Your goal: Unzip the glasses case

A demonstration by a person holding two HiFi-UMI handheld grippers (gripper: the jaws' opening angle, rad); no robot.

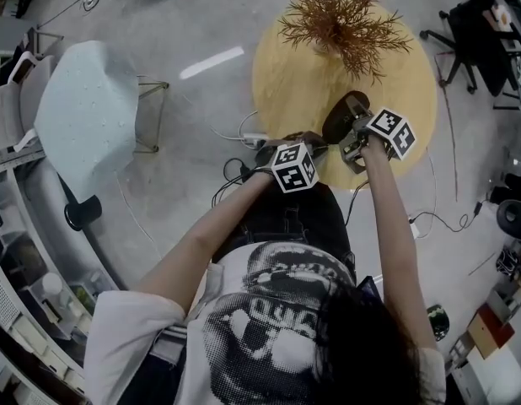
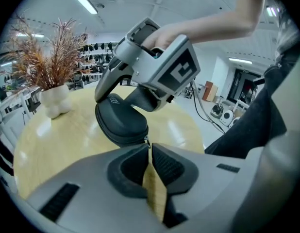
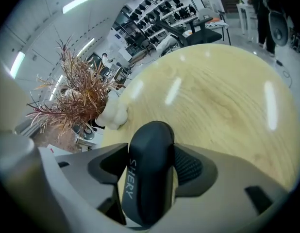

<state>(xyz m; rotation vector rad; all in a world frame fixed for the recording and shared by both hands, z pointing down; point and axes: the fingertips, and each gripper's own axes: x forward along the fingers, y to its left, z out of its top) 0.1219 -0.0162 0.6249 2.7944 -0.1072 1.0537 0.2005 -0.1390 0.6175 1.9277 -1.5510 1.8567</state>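
Head view, far left: pale blue moulded plastic chair (image 1: 88,116) on grey floor, well apart from the work.

Centre: left gripper (image 2: 149,148), grey two-jaw claw with a marker cube, angled downward. Jaws pressed together at the tips, pinching the small metal zipper pull (image 2: 147,141) at the case's lower edge. Behind the tips, the ribbed pads stand slightly apart.

Just right of it: black oval hard-shell glasses case (image 2: 122,123), held up off the table, above the near edge of the round pale-wood tabletop (image 1: 286,83). Zip seam runs round its rim; case looks closed. White lettering on its side.

Right: right gripper (image 3: 151,149), same build, clamped on the case. Jaws spread wide around the body, both pads against its sides, case standing on edge between them.

Behind, on the tabletop: rust-brown dried branch bunch (image 1: 341,15) in a lumpy white vase (image 2: 55,101), well apart from the case.
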